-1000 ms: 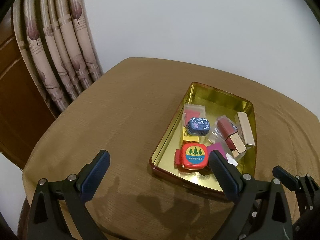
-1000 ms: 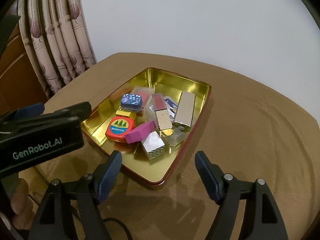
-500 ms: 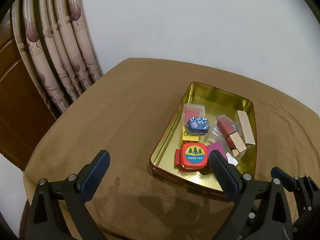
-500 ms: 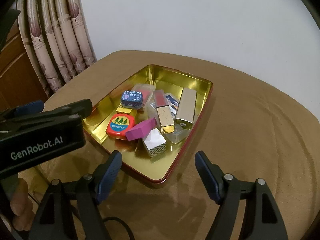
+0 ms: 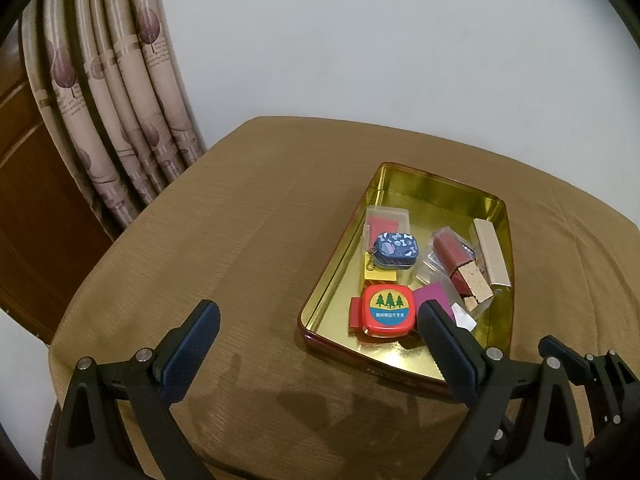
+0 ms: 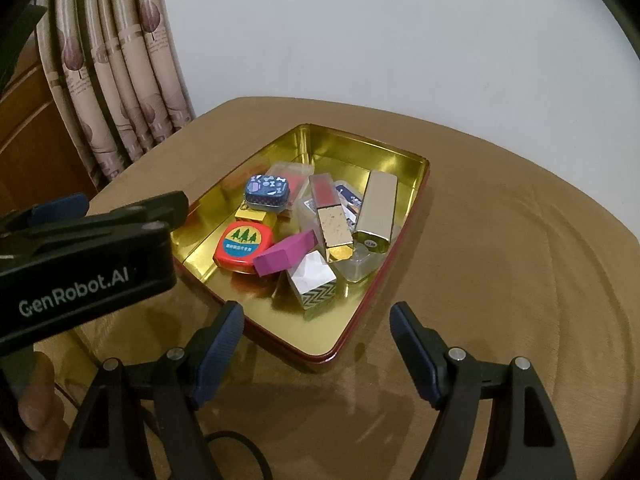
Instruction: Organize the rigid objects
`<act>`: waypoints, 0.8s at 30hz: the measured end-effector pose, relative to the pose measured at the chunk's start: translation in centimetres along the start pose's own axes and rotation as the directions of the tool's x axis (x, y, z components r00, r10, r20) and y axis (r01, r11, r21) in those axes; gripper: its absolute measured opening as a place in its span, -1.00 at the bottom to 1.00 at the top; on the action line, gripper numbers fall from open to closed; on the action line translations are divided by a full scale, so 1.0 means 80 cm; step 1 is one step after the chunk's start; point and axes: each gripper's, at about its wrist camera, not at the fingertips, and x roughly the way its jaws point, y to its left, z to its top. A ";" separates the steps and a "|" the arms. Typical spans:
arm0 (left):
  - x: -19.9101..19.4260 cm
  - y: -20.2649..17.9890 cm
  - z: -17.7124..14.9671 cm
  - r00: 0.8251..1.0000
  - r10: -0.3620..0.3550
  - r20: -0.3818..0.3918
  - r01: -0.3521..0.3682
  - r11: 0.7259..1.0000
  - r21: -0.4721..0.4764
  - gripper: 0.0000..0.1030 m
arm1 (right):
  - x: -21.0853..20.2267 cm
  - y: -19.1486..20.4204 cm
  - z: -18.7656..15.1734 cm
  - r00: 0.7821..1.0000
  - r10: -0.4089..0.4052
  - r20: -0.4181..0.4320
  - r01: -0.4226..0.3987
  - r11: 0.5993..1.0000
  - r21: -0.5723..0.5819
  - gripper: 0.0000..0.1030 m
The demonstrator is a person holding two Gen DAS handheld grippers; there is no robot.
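Fingers of left gripper (image 5: 318, 322) and right gripper (image 6: 316, 324) are spread, empty, hovering short of tin (image 6: 416, 160). Since a second ago only slight drift. Small items, tape measure (image 6: 242, 242) included, lie piled inside; tabletop (image 5: 240, 216) around bare, so sorted or awaiting unloading.

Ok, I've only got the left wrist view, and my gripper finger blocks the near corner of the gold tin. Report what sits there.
Observer: A silver box with a chevron band, right beside the purple block.
Operator: Give me the right gripper's state.
Observer: The right gripper is open and empty, in front of the tin's near edge.
Operator: Name anything lying on the cloth near it.
Observer: A black cable loops on the cloth below its fingers.
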 end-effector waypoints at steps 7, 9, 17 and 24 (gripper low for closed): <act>0.000 -0.001 0.000 1.000 -0.004 -0.004 0.004 1.000 0.003 0.91 | 0.000 0.000 -0.001 1.000 0.002 -0.001 -0.002 1.000 0.003 0.51; 0.000 -0.002 0.000 1.000 -0.005 -0.005 0.005 1.000 0.006 0.91 | 0.001 0.000 0.000 1.000 0.004 -0.002 -0.004 1.000 0.003 0.51; -0.004 0.000 -0.002 1.000 -0.017 0.011 0.017 1.000 0.008 0.91 | 0.002 0.000 0.000 1.000 0.002 -0.005 -0.002 1.000 0.008 0.51; -0.004 0.001 -0.001 1.000 -0.028 0.014 0.028 1.000 0.006 0.91 | 0.002 0.001 0.000 1.000 0.002 -0.005 -0.002 1.000 0.006 0.51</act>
